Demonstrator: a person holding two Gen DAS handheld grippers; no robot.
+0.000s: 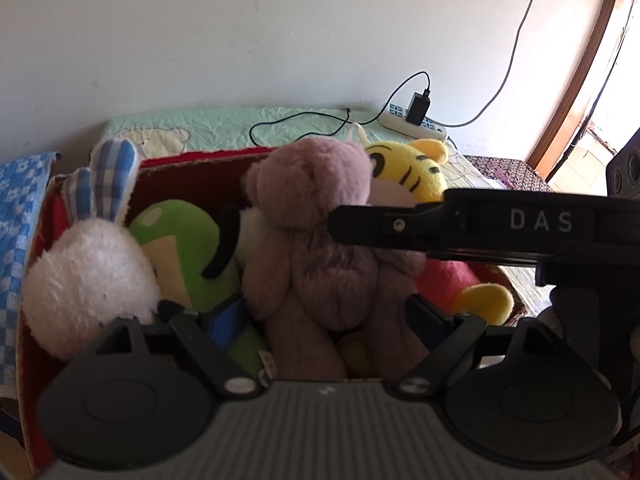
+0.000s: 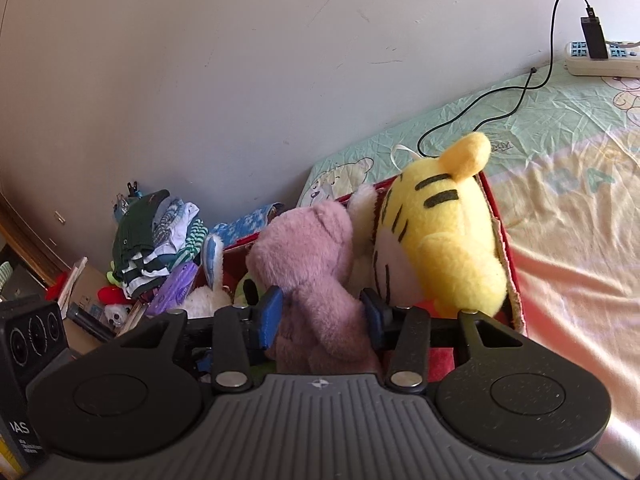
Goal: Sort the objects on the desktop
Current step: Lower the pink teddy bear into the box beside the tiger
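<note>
A pink plush bear (image 1: 316, 236) stands in a red box (image 1: 192, 160) among other soft toys: a white rabbit with checked ears (image 1: 88, 268), a green toy (image 1: 188, 248) and a yellow tiger (image 1: 416, 168). My left gripper (image 1: 320, 320) has a finger on each side of the bear's lower body, with gaps beside it. My right gripper (image 2: 320, 312) holds the bear (image 2: 312, 272) between its blue pads (image 2: 270, 312). In the left wrist view the right gripper's black finger (image 1: 400, 224) lies across the bear's right side. The tiger (image 2: 444, 232) leans on the box's right wall (image 2: 508, 264).
The box sits on a bed with a pale green and yellow sheet (image 2: 560, 184). A power strip with a charger and black cable (image 1: 416, 120) lies by the wall. Folded clothes (image 2: 152, 240) and small items fill a carton left of the bed. A blue checked towel (image 1: 16, 220) lies left of the box.
</note>
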